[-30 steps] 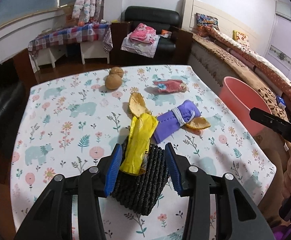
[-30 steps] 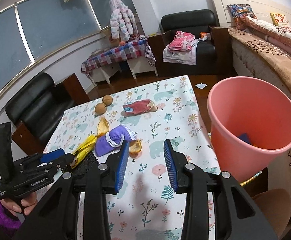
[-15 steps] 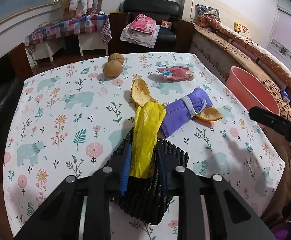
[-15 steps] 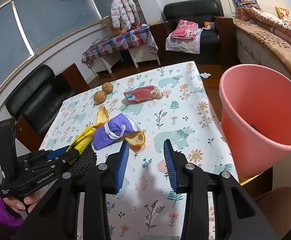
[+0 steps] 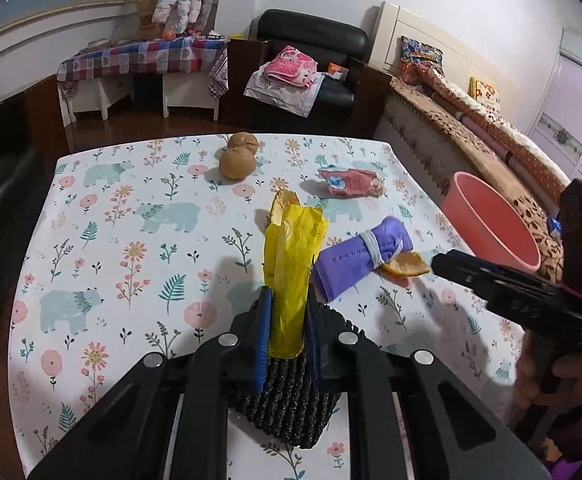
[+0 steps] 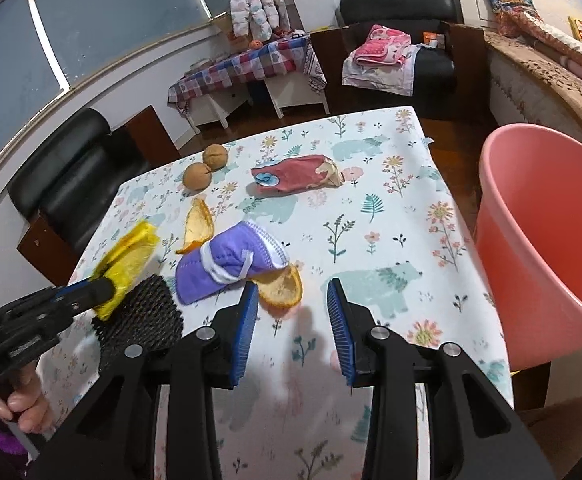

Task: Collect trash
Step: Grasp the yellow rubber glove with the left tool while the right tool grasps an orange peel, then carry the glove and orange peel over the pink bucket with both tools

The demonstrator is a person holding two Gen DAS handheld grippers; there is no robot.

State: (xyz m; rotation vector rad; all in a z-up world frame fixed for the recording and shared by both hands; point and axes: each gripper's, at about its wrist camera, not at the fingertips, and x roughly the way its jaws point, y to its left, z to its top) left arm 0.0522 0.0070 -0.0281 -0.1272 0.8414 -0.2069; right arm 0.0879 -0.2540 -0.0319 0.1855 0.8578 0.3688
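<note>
The left tongs (image 5: 287, 344) are closing on a yellow wrapper (image 5: 293, 276), their blue pads (image 5: 262, 340) pressed to either side of its lower end so that the strip stands up from between them, above a black woven coaster (image 5: 291, 404) on the floral counter (image 5: 131, 248). Taking that coaster as the landmark: just beyond it lies a rolled purple face mask (image 5: 361, 262) tied with its white loop, an orange peel (image 5: 407, 268) touching the mask's right end and a second orange peel (image 5: 283, 208) just behind the wrapper. Farther beyond the coaster rests a crumpled red packet (image 5: 351, 182), and farther still, to the left, two brown round fruits (image 5: 238, 160) sit touching near the counter's far edge. Well to the right of the coaster, off the counter's edge, stands a pink bucket (image 6: 547, 256). The right tongs (image 6: 293, 324) hang part-open over the cloth to the coaster's right, nothing between their pads, one tip just beside the nearer peel. A hand (image 6: 23, 400) in a purple sleeve grips the left tool's handle.
</note>
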